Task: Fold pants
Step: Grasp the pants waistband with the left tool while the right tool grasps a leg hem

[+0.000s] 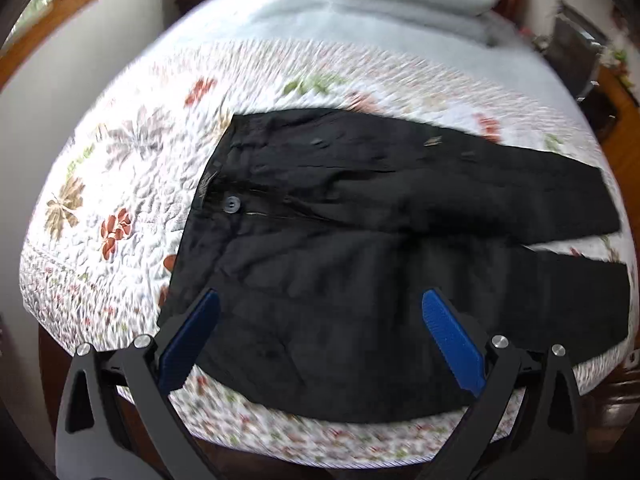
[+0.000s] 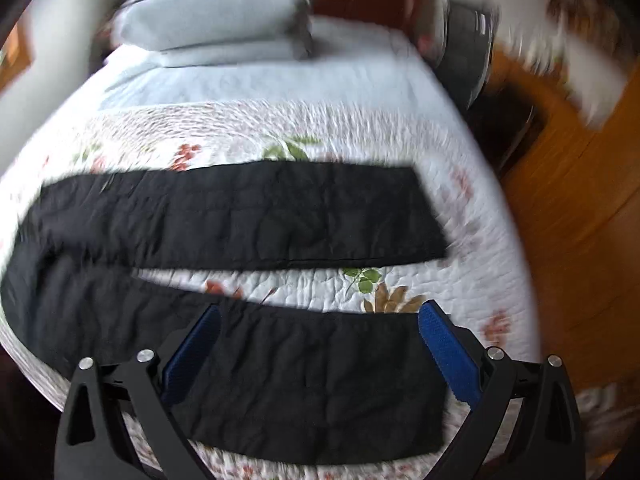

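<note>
Black pants (image 1: 340,216) lie spread flat on a floral quilt (image 1: 120,184), waistband with a button (image 1: 232,204) to the left, legs running right. My left gripper (image 1: 320,300) is open and empty, hovering above the near hip area. In the right wrist view the two legs (image 2: 240,212) lie apart with a strip of quilt (image 2: 320,284) between them. My right gripper (image 2: 320,314) is open and empty, hovering over the near leg (image 2: 300,380) close to its hem.
Grey pillows (image 2: 216,12) are stacked at the head of the bed on a pale sheet (image 1: 320,20). A wooden floor (image 2: 580,208) and a dark chair (image 2: 468,48) lie beyond the bed's right edge. The bed's near edge is just below both grippers.
</note>
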Tool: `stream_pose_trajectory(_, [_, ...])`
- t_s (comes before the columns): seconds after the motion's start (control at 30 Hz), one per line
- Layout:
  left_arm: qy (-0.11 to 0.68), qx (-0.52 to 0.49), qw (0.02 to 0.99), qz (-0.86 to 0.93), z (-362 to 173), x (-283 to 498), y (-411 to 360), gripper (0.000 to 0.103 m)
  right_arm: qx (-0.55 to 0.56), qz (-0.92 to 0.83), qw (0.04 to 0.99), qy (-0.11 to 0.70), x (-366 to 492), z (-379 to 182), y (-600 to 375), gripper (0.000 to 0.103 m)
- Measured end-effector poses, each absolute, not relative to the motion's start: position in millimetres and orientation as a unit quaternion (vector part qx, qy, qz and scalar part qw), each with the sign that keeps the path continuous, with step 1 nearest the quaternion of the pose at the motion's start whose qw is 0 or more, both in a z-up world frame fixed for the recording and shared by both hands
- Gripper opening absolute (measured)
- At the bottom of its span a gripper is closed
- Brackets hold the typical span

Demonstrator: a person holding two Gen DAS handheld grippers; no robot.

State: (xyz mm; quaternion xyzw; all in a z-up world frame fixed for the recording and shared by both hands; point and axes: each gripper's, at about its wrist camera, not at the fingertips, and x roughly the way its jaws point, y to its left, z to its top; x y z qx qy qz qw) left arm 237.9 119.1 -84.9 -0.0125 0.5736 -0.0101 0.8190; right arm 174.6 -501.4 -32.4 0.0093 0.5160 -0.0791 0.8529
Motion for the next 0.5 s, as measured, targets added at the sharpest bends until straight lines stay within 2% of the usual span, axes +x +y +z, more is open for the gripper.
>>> stream_pose_trajectory(0.23, [0.665,-0.094,0.741,-0.001,-141.9,350.1,189.3,0.101,0.115,-0.1,0.803,0.577,312.2,-85.5,-624.0,0.1])
stream_pose_trajectory(0.5, [0.704,-0.174,0.687,0.039,-187.2,431.0,241.2,0.101,0.11,-0.106,0.776,0.611,407.7,-158.3,-679.7,0.1])
